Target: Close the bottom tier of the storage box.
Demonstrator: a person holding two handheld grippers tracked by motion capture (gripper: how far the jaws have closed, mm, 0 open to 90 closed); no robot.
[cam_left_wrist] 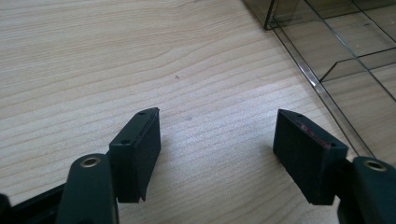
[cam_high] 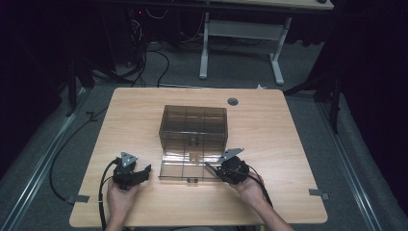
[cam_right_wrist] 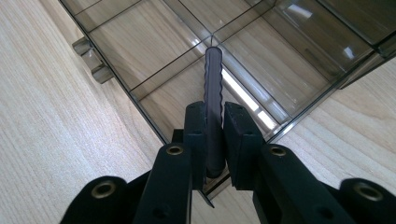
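A smoky clear compartment box [cam_high: 192,120] stands in the middle of the wooden table, its lower half [cam_high: 185,168] lying flat toward me. My right gripper [cam_high: 219,169] is at that half's right front corner, shut on a thin dark plastic divider strip [cam_right_wrist: 214,79]. I see the strip edge-on, reaching out over a compartment [cam_right_wrist: 154,42]. The right gripper [cam_right_wrist: 214,108] pinches the strip between both pads. Left of the box, my left gripper [cam_high: 143,172] hovers over bare wood. In the left gripper view it [cam_left_wrist: 217,114] is open with nothing between the jaws, and the box edge [cam_left_wrist: 336,42] lies to their right.
A round cable hole [cam_high: 233,101] sits in the table behind the box. Two small latches [cam_right_wrist: 91,58] stick out from the box's front wall. Beyond the table stand a white desk frame [cam_high: 240,33] and floor cables [cam_high: 144,62].
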